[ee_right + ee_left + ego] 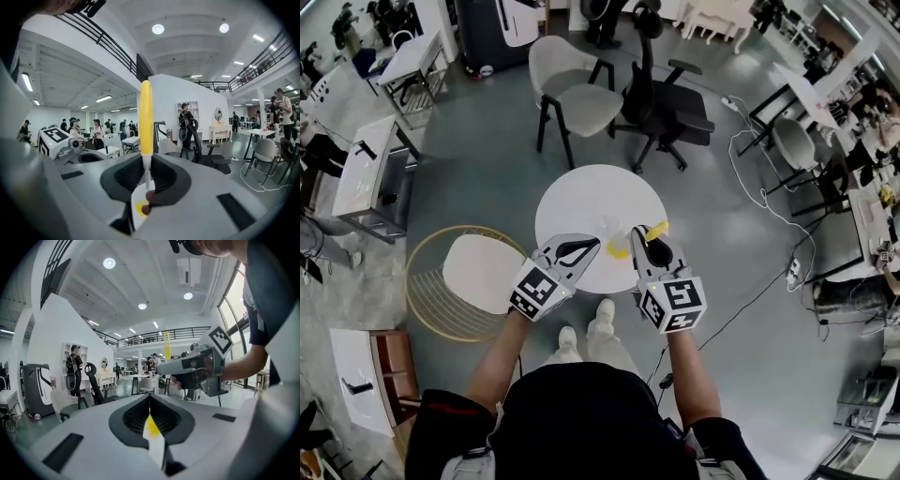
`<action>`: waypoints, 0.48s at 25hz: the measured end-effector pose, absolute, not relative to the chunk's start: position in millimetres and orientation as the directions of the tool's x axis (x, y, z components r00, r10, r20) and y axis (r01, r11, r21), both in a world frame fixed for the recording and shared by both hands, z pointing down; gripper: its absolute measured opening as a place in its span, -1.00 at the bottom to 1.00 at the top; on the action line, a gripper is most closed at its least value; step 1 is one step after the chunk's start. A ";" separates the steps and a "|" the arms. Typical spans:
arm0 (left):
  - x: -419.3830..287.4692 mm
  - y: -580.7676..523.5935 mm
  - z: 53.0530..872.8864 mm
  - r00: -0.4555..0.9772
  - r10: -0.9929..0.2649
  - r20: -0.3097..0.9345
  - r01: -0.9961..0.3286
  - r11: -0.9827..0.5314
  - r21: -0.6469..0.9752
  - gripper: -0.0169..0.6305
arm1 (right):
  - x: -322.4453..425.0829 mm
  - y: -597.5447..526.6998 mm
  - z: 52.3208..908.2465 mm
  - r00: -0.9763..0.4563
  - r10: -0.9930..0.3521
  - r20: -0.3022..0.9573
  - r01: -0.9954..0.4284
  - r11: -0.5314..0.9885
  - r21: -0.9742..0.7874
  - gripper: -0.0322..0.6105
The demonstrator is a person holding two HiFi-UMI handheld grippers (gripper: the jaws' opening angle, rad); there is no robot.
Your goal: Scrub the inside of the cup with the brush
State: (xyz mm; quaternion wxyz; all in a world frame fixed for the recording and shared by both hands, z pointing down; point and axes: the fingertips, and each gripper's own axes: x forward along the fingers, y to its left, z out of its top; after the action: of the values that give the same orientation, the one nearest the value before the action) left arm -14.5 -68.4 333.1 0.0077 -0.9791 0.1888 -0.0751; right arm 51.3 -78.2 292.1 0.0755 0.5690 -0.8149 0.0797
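The round white surface (581, 197) lies under both claws. The left claw (596, 245) is closed, with nothing visible between its jaws. The right claw (639, 242) clamps the yellow brush (657, 230) by its thin white stem. A clear cup (610, 227) stands just ahead, between the claws.

Tabletop (581, 197) open beyond cup (613, 236); chairs (572, 94) behind.

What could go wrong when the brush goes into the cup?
The left gripper seems to pinch only a thin edge of the clear cup, so a hard push from the brush could twist the cup loose. The right gripper holds the brush by its thin white stem, with the yellow end sticking far out, so it may swivel in the grip while scrubbing.
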 end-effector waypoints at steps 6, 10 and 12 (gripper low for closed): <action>-24.1 -52.8 320.8 0.933 -0.341 0.116 -0.338 -0.940 -0.043 -0.90 | 37.8 -61.8 294.6 -0.330 -0.922 0.204 -0.944 0.323 -0.069 -0.75; -28.2 -48.3 319.9 0.934 -0.341 0.109 -0.340 -0.940 -0.028 -0.90 | 32.3 -55.6 292.7 -0.328 -0.924 0.195 -0.945 0.322 -0.063 -0.75; -30.6 -47.6 313.9 0.935 -0.342 0.099 -0.341 -0.940 -0.022 -0.90 | 30.1 -54.2 287.0 -0.326 -0.927 0.185 -0.945 0.320 -0.062 -0.75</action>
State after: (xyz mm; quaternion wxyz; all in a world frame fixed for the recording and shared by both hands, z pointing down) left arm -30.6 -47.6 313.9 0.0020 -0.9835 0.1735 -0.0506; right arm 30.1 -54.2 287.0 0.0577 0.5778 -0.8103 0.0792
